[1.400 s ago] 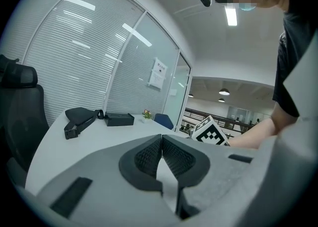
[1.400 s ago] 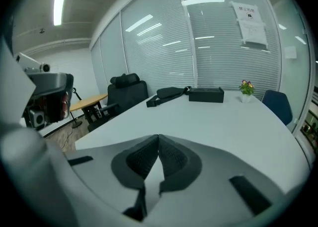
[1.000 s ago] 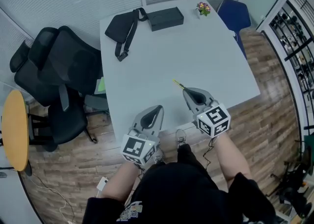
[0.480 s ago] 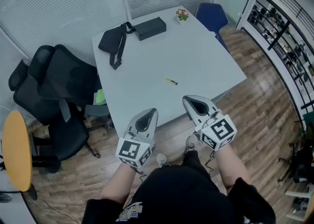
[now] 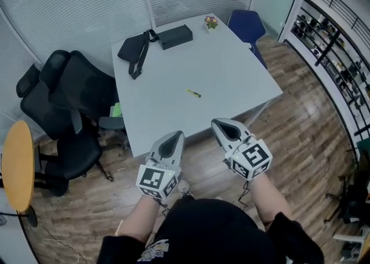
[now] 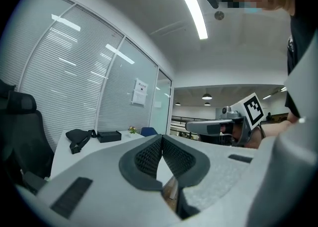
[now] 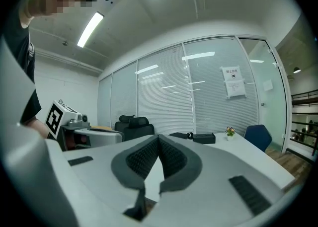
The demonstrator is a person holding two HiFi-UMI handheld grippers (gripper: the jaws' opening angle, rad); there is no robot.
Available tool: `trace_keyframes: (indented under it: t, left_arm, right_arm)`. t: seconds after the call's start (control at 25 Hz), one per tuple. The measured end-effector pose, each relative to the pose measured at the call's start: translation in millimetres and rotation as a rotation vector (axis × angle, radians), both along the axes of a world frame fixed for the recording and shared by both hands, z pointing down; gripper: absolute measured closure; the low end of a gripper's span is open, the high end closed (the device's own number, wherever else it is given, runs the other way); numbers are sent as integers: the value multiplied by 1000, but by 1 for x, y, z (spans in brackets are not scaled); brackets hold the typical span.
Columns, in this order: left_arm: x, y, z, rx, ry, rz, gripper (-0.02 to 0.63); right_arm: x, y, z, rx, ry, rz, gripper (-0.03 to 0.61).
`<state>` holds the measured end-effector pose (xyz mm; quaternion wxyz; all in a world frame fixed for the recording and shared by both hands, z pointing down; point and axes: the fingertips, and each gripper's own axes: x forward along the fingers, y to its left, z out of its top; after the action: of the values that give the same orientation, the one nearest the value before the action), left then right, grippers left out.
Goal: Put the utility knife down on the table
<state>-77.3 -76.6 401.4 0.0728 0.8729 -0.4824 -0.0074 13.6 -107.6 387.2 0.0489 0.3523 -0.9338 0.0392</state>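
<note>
Table (image 5: 231, 78): one utility knife (image 5: 193, 93), one bag (image 5: 136, 49), one box (image 5: 175, 36).

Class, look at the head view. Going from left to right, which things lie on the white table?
black bag → black box → utility knife → small flower pot

Black tee (image 5: 202, 231), short sleeves (image 5: 292, 234).
Grey left gripper (image 5: 175, 136) and right gripper (image 5: 218, 124) each carry a white cube (image 5: 155, 181) of black square markers.
</note>
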Motion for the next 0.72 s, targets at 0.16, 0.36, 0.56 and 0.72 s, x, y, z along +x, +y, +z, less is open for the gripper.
trace_keyframes:
  t: [0.16,0.36,0.56,0.72]
  left_arm:
    - [28,30,-2,-6,-4,-62,609]
    - [57,70,-2,-20,-11,-132,609]
    - [68,103,8,-37,-11,-177,609]
    - [69,113,12,-39,-5,-187,609]
  right_arm:
    - [25,27,0,-9,-16,-61,575]
    - [50,59,4,-19,-39,-128,575]
    - [58,85,14,-30,-48,-165,575]
    - [62,96,19,-41,-41,-158,575]
